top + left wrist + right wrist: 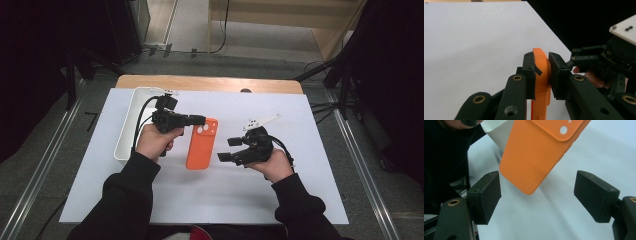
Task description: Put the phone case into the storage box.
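Above the white table (300,150), the left gripper (541,72) clamped the orange phone case's (201,145) top edge, lifting it beside the white bin (126,131), while the right gripper (537,195) waited near, jaws spread wide.

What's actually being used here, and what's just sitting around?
In use:
- orange phone case, clamped at its top end by the left gripper
- right gripper, open, jaws either side of the case's lower end, not touching

Lying about:
- white bin at the table's left
- white sheet covering the table
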### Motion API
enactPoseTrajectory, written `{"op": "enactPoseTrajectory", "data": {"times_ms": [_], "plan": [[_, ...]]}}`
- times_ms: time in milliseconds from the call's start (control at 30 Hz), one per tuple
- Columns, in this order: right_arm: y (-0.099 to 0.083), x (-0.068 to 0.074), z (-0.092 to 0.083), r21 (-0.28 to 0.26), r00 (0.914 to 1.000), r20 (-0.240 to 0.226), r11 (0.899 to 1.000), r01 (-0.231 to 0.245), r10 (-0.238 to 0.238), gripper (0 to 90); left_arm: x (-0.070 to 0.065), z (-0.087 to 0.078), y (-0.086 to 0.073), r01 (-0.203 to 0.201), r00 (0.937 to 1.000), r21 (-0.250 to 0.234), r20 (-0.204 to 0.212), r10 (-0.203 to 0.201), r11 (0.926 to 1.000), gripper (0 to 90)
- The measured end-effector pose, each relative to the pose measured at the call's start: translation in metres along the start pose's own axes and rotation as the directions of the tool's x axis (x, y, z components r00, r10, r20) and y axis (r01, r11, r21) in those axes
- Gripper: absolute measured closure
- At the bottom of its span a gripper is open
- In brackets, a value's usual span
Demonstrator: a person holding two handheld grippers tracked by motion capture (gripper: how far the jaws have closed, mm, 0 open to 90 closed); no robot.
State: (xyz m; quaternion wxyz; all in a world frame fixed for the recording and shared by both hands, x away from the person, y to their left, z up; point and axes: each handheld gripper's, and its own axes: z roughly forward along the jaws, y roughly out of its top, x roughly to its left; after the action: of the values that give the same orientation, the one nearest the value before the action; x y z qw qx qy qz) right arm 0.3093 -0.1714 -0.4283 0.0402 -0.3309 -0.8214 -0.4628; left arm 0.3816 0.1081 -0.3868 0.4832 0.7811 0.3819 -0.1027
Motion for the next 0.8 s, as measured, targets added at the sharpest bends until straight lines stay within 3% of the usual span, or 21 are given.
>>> {"op": "enactPoseTrajectory", "data": {"times_ms": [367,667,800], "plan": [[-0.002,-0.009,-0.013,0.042,0.9959,0.004,0.995,0.09,-0.09,23.4,-0.006,0.002,-0.001,-0.067,0.9976,0.046,0.019,0.066,0.9967,76.6],[-0.001,-0.019,-0.024,0.028,0.9964,-0.056,0.997,0.065,-0.064,23.4,-0.014,0.001,0.001,-0.142,0.9882,0.081,0.067,0.137,0.9865,76.5],[0.001,-0.021,-0.026,0.045,0.9943,-0.079,0.996,0.075,-0.071,23.4,-0.016,0.002,0.002,-0.141,0.9854,0.111,0.111,0.129,0.9837,76.5]]}}
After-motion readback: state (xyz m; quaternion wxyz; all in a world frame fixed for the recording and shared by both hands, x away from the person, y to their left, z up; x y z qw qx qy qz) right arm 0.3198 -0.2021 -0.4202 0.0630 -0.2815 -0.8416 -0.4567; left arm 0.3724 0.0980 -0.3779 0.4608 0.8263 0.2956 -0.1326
